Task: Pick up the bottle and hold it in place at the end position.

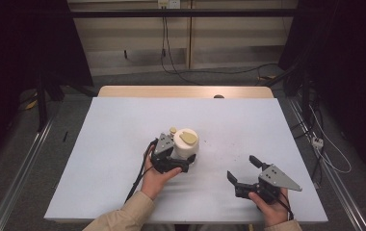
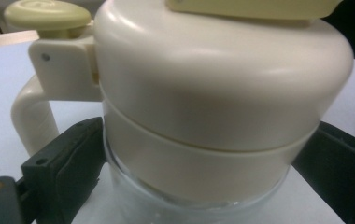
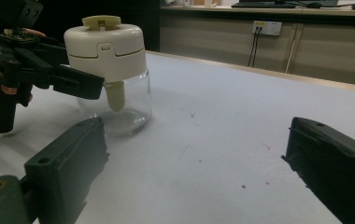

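Nearest the table's front edge, the right gripper [image 1: 241, 174]: jaws spread wide, nothing between them, well apart from the jar [image 1: 186, 144] and to its right. Aimed roughly toward the jar across bare table [image 1: 123, 125].

Farther in, near the table's middle, the jar itself: clear glass body, cream lid [image 2: 222, 79] with a handle [image 2: 31, 116] and a pale green knob [image 2: 47, 16]. Upright on the surface, as far as the right gripper view tells.

At the jar's left, the left gripper [image 1: 171, 161]: jaws one on each side of the jar, pressing about where cream lid meets glass, so closed on it.

Risks, judged from this: a grip sitting on smooth, rounded glass and plastic, likely to slip or let the jar rotate if lifted. Squeezing at the seam could shift the lid. Any sideways pull might tip the jar. A hasty approach by the open right gripper could knock the jar out of the hold.
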